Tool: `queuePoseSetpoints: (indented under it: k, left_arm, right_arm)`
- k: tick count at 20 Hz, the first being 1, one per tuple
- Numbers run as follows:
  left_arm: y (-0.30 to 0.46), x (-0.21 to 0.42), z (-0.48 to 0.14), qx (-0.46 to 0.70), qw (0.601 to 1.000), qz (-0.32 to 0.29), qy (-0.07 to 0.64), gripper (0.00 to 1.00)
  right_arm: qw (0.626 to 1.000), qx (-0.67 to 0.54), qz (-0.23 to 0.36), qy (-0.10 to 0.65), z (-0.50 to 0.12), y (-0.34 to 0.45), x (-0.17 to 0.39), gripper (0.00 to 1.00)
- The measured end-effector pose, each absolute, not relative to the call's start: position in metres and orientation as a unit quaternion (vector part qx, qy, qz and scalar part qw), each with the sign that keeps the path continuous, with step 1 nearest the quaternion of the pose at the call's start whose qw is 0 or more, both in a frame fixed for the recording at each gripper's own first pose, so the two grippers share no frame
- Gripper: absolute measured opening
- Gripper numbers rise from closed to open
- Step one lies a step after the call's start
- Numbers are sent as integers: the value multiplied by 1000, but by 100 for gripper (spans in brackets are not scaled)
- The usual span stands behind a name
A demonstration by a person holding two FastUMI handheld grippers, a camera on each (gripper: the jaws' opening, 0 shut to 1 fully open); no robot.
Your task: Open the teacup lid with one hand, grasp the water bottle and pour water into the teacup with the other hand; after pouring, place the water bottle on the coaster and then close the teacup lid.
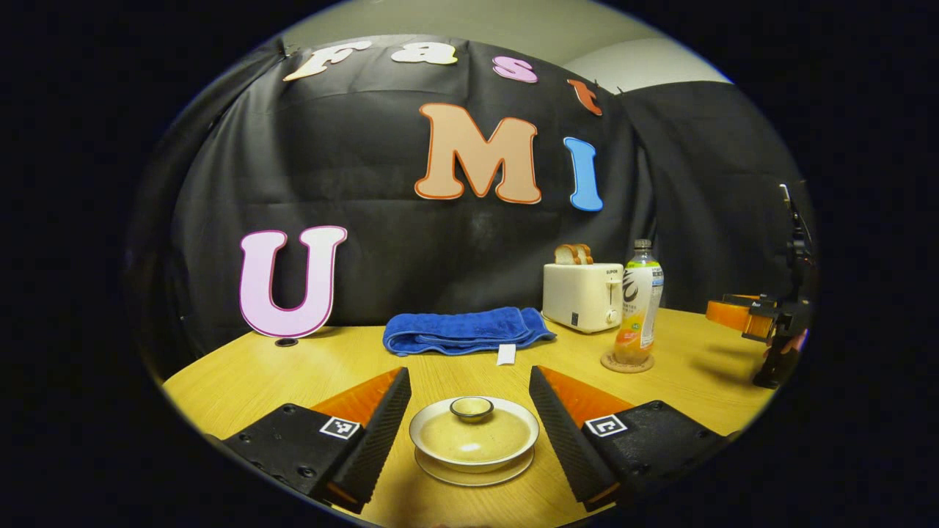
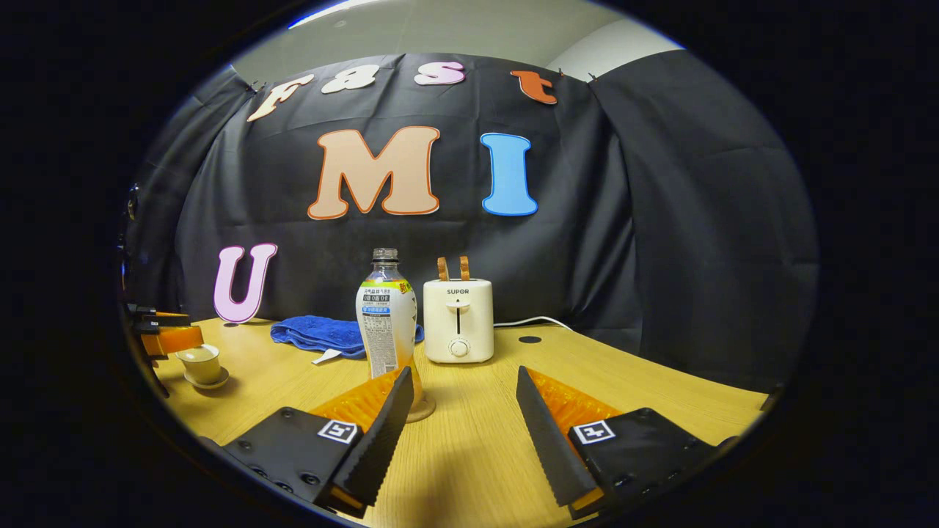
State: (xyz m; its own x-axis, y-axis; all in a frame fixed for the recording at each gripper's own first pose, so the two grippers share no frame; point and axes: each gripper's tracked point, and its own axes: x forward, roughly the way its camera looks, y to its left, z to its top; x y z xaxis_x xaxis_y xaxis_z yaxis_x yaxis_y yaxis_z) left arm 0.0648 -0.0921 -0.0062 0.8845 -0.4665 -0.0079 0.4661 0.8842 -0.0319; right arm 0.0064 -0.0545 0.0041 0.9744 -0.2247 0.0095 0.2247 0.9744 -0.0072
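Hovering low over the wooden table (image 1: 242, 381), the left gripper (image 1: 469, 418) points level toward the back of the booth, its two fingers spread wide and holding nothing. Between them, a little nearer the camera than their tips, sits the teacup (image 1: 473, 444) on its saucer (image 1: 473, 473), with the lid (image 1: 473, 429) on and its small knob upright; neither finger touches the cup, and a clear gap shows on each side. Beyond it lie a folded blue towel (image 1: 466, 331) and a white toaster (image 1: 582, 295) with bread in its slots, and just right of the toaster the water bottle (image 1: 640, 304) stands upright on the round coaster (image 1: 627, 362). At the far right edge of the left gripper view the other tool shows, well apart from the cup. The right gripper (image 2: 458, 414) is likewise held low and level, fingers wide apart and empty. In the right gripper view the water bottle (image 2: 386, 323) stands ahead of its left finger, which hides part of the bottle's base and coaster; whether they touch cannot be told. The toaster (image 2: 458, 320) is just beside the bottle, the towel (image 2: 315, 334) behind it, and the teacup (image 2: 200, 363) sits far to the left.
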Motion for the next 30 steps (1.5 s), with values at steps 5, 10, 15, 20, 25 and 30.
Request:
queuePoseSetpoints:
  k: [5, 10, 15, 20, 25, 30]
  left_arm:
    - [-83, 50, -5, -14, 974, -228, 0, 95]
    - [-45, 35, -5, -11, 987, -159, 0, 96]
    - [-2, 24, -5, -8, 998, -61, 3, 95]
    - [29, 19, -4, -2, 1000, 18, 3, 95]
    - [40, 17, -5, 0, 998, 55, 4, 95]
    - [43, 16, -5, 0, 998, 64, 4, 95]
  right_arm:
    - [993, -4, -117, -5, 4, -56, 6, 87]
    - [992, -4, -122, -6, 5, -58, 4, 90]
    - [992, -4, -124, -6, 5, -59, 4, 90]
    - [992, -4, -124, -6, 4, -59, 4, 87]
    - [992, -4, -122, -6, 4, -58, 4, 90]
    - [992, -4, -122, -6, 4, -58, 4, 87]
